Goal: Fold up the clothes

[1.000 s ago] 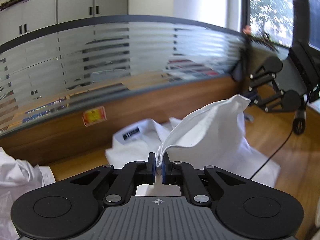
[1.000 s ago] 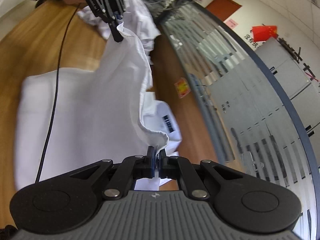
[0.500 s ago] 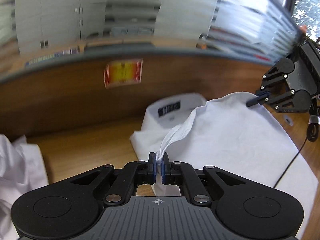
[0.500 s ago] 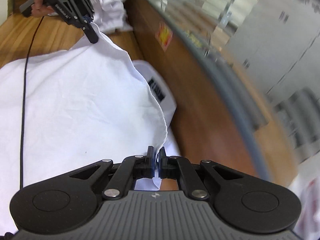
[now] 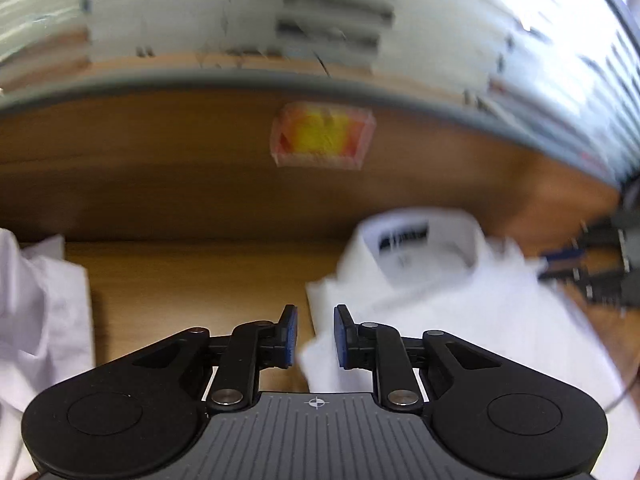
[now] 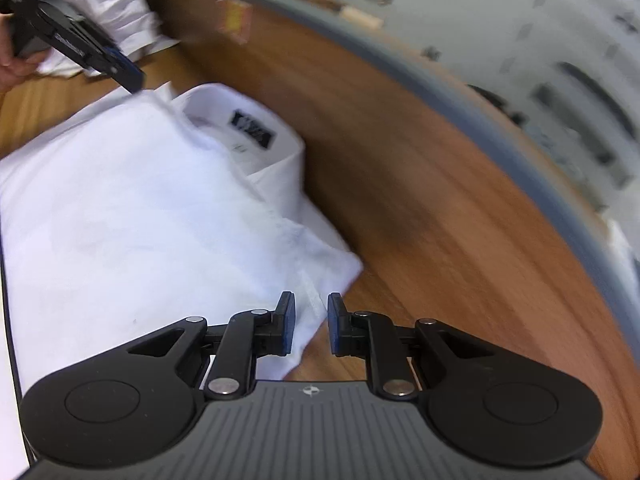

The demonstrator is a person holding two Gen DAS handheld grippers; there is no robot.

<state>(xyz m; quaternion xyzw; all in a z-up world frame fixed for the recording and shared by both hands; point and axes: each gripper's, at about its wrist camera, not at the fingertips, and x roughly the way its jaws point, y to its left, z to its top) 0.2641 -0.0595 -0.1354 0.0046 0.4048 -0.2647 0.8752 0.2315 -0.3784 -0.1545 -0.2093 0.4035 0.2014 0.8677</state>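
The wooden counter [image 6: 420,240] has a warm, streaky grain and ends at a wooden upstand under a frosted, striped glass screen [image 5: 280,20]. On it lies the white shirt [image 6: 140,220], smooth thin cloth folded into a broad flat slab, its stiff collar [image 6: 256,140] with a dark woven label turned toward the upstand. Left of the shirt, by the left wrist view, sits a crumpled heap of more white cloth [image 5: 36,300], soft and creased; the right wrist view shows that heap beyond the shirt's far corner. A blurred red-and-yellow sticker [image 5: 322,136] is on the upstand above the shirt; only the left view shows it square on.

The left tongs [image 5: 315,334] have just been opening: their blue pads stand spread with the shirt's folded corner between them, unpinched. The right tongs [image 6: 311,322] have likewise just been opening, pads apart over the shirt's near edge, not pressing it. Only the right view shows a hand [image 6: 12,64] holding the left tongs at the shirt's far corner.
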